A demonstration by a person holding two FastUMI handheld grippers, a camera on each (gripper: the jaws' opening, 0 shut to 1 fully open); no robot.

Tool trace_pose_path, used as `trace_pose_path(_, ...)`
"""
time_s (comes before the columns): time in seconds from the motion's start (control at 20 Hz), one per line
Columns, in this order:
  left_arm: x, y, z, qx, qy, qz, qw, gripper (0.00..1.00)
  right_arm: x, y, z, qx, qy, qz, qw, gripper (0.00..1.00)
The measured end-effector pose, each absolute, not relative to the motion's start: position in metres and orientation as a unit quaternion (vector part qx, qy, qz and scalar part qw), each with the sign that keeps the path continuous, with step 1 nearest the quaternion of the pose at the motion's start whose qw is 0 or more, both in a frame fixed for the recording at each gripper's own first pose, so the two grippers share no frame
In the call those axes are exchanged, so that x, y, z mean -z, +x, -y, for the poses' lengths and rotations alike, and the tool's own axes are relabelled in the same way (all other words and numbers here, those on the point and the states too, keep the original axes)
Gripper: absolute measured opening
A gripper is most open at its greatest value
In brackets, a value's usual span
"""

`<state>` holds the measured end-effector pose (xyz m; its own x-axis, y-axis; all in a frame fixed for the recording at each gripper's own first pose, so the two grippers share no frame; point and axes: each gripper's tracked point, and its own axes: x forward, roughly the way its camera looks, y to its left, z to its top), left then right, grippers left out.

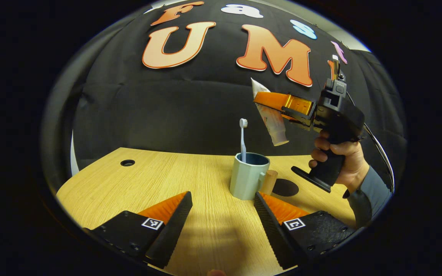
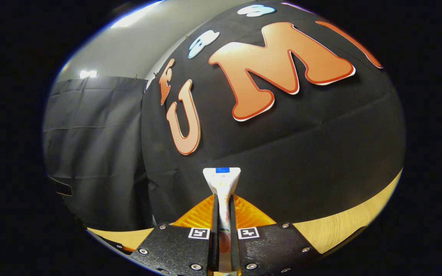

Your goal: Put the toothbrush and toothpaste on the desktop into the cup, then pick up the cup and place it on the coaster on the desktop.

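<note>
A pale blue cup (image 1: pixel 248 175) with a wooden handle stands on the wooden desktop (image 1: pixel 167 184), and a white toothbrush (image 1: pixel 243 140) stands upright inside it. Just right of the cup lies a dark round coaster (image 1: pixel 285 187). My left gripper (image 1: pixel 223 212) is open, low over the desk in front of the cup. Up and to the right of the cup, a hand holds my right gripper (image 1: pixel 272 109), shut on the white toothpaste tube (image 1: pixel 271 117), cap end down. In the right gripper view the tube (image 2: pixel 222 184) sticks out between the closed fingers of the right gripper (image 2: pixel 223 230).
A round cable hole (image 1: pixel 127 163) sits at the desk's far left. The desk edge (image 2: pixel 355 226) shows below the black cloth wall. A grey sleeve (image 1: pixel 370 191) reaches in at the right.
</note>
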<state>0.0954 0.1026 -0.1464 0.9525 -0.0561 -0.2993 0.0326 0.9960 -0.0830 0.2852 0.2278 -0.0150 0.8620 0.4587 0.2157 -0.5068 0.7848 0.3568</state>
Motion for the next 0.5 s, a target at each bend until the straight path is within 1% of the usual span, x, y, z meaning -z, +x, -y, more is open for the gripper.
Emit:
trace_pose_path(0.2,0.14,0.074,-0.097,0.023,-0.044,-0.172,0.984,0.98,0.035,0.302,-0.23,-0.248,0.202,0.044,0.947,0.12)
trace_pose_path(0.35,0.14,0.073,-0.092,0.019,-0.043,-0.183,0.982,0.98,0.04,0.306,-0.234,-0.249,0.193,0.053,0.948,0.13)
trace_pose_path(0.5,0.134,0.076,-0.087,0.016,-0.042,-0.186,0.981,0.97,0.051,0.305,-0.241,-0.256,0.185,0.04,0.948,0.14)
